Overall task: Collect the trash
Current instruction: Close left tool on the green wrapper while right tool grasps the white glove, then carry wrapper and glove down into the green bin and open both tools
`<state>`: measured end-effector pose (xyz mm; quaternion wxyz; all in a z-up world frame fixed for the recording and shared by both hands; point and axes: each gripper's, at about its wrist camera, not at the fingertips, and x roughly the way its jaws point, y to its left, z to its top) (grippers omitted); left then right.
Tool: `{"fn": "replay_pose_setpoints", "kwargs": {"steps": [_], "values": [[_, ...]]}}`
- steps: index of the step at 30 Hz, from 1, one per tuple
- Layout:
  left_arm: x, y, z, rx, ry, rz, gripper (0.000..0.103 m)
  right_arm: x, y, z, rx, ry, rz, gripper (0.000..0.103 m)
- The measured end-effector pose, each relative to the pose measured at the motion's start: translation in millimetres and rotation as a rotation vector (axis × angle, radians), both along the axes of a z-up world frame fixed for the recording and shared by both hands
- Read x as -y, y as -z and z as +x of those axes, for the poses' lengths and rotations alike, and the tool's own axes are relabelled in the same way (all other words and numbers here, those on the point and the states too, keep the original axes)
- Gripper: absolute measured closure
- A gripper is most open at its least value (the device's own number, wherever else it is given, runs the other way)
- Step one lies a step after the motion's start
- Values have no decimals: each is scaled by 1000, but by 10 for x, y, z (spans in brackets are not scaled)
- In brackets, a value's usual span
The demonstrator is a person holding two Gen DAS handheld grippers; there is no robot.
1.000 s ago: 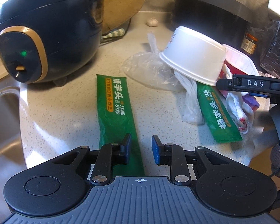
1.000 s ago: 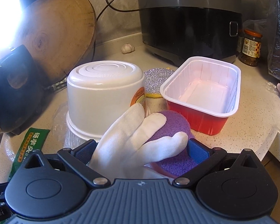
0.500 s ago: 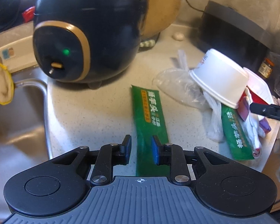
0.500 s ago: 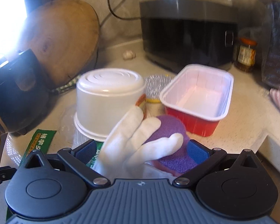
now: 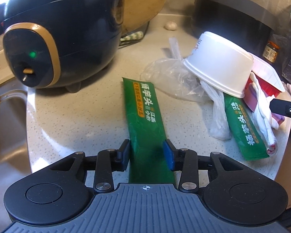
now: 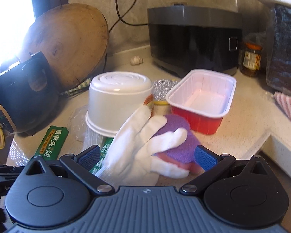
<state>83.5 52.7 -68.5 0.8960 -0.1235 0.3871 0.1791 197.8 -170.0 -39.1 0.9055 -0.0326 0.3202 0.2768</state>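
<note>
Two green wrappers lie on your speckled countertop (image 5: 83, 120). The nearer green wrapper (image 5: 145, 116) runs lengthwise from the far middle of the counter straight back between the fingers of your left gripper (image 5: 148, 156); its near end sits inside the gap, with the black pad just beside its left edge and the blue pad just beside its right edge. The jaws stand apart about as wide as the wrapper, and whether the pads actually press it you cannot tell from this view. The second green wrapper (image 5: 244, 128) lies to the right, its far end tucked under an upturned white bowl (image 5: 221, 66) that rests tilted on a crumpled clear plastic bag (image 5: 170, 77).

Your right gripper (image 6: 148, 155) has its jaws spread wide around a white glove (image 6: 133, 151) and a purple sponge (image 6: 181, 134); the glove's fingers drape over the sponge, and the blue pads sit on either side without clearly squeezing either one. Just beyond the sponge stands a red tray (image 6: 201, 101) with a white lining, beside the white bowl.

Farther out, a dark rice cooker (image 5: 62, 35) with a green light stands at the far left, a round wooden board (image 6: 67, 44) leans behind it, and a black appliance (image 6: 194, 40) sits at the far right next to a jar (image 6: 251, 59).
</note>
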Motion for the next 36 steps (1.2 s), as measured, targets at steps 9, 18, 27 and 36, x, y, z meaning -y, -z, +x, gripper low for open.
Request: {"fn": "replay_pose_setpoints", "kwargs": {"steps": [9, 18, 27, 36], "values": [[-48, -71, -149, 82, -31, -70, 85, -234, 47, 28, -26, -48, -19, 30], [-159, -256, -342, 192, -2, -69, 86, -423, 26, 222, -128, -67, -25, 95], [-206, -339, -338, 256, 64, -110, 87, -279, -560, 40, 1, -36, 29, 95], [-281, -590, -375, 368, 108, -127, 87, -316, -606, 63, -29, 19, 7, 95]]}}
